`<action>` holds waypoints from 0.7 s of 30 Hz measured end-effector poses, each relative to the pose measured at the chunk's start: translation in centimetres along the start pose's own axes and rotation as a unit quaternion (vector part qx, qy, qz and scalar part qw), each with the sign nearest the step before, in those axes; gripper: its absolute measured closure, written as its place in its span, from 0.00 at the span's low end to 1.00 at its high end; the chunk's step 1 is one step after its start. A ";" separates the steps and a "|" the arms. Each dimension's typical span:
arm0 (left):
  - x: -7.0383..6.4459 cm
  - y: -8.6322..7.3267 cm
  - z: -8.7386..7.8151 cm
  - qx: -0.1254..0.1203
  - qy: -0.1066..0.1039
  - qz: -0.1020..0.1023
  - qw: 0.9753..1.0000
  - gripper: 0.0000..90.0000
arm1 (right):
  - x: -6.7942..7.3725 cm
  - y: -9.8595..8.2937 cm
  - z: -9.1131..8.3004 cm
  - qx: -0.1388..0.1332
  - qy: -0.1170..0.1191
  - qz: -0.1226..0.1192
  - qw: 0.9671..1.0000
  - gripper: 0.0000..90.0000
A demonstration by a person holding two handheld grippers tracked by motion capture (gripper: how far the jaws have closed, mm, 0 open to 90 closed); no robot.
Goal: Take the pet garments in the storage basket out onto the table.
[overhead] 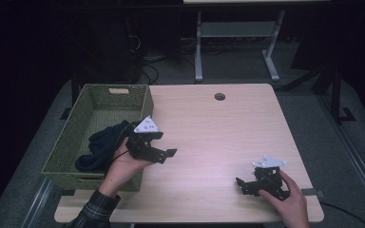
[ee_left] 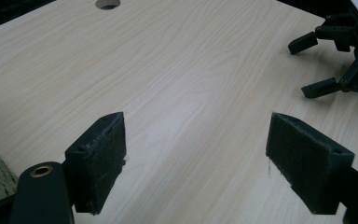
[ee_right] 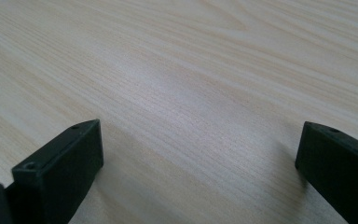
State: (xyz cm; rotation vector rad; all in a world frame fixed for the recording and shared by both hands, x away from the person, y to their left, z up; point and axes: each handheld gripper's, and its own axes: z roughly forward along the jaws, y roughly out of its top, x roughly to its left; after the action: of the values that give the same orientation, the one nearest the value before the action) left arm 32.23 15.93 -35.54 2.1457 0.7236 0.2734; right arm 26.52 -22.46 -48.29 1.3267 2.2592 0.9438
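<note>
Jaws on both my grippers stand wide apart, nothing between them. Left gripper (overhead: pixel 164 153) sits in my left hand (overhead: pixel 123 166) just at the right wall of the green woven basket (overhead: pixel 69 142), jaws pointing out over the bare desk (overhead: pixel 209 128) – raised off it, tilted down. Right gripper (overhead: pixel 241 184) is low near the front right corner, my right hand (overhead: pixel 290 202) behind it, jaws pointing left across the wood.

High view gives what the gripper views lack: dark cloth (overhead: pixel 100 145) lying bunched inside the basket, against its right wall, partly behind my left gripper and hand. Also the round cable hole (overhead: pixel 219 97) near the far edge, a plaid sleeve (overhead: pixel 95 211) on my left forearm, and a metal stand (overhead: pixel 237 42) on the floor beyond the desk.

Left gripper view: own two black pads (ee_left: pixel 98 158) over pale wood, a sliver of basket weave at the bottom left, the hole at top, and the right gripper (ee_left: pixel 307 65) at the upper right, well apart. Right gripper view – wood grain close up between its pads (ee_right: pixel 60 168), jaws seemingly just above or on the surface; can't tell which.
</note>
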 end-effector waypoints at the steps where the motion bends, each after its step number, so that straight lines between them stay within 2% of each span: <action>1: 0.0 0.0 0.0 0.001 0.001 0.000 1.000 0.22 | 0.0 0.0 0.0 0.000 0.000 0.000 1.000 0.01; 5: 0.3 -0.1 -0.3 0.003 0.004 0.002 1.000 0.22 | 0.0 0.0 0.0 0.000 0.000 0.000 1.000 0.01; 21: 1.4 -0.4 -1.9 -0.004 0.018 -0.011 1.000 0.23 | 0.0 0.0 0.0 0.000 0.000 -0.001 1.000 0.01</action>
State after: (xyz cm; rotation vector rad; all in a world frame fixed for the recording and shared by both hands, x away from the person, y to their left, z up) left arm 32.43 18.20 -34.74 2.1282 0.7639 0.3036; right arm 26.51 -22.48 -48.29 1.3253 2.2603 0.9436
